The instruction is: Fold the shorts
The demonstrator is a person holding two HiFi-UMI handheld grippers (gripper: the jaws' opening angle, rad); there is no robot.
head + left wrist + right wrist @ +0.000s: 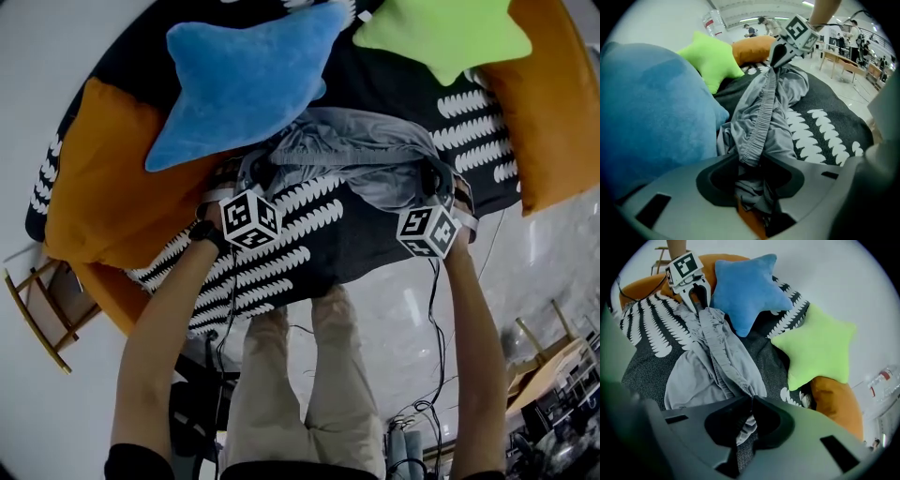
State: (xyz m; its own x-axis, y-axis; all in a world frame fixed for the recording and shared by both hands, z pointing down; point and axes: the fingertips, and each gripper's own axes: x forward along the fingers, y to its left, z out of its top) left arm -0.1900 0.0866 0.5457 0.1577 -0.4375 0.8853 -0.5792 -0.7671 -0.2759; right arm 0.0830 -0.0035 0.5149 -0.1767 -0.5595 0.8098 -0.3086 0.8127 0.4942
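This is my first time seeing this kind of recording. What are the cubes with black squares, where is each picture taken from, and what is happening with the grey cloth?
There is no robot here. A person holds a two-jaw tool in each hand, and the marker cubes are part of those tools. The head view looks down from the person's head and shows both arms, the left gripper and the right gripper. The other two pictures come from cameras riding on each tool, looking along its jaws. On the dark leaf-patterned cover lie grey shorts, a blue star pillow, a green star pillow and orange cushions. Each gripper has one end of the shorts' waistband between its jaws. The right jaws are pinched nearly together, and the left ones stand wider around bunched cloth.
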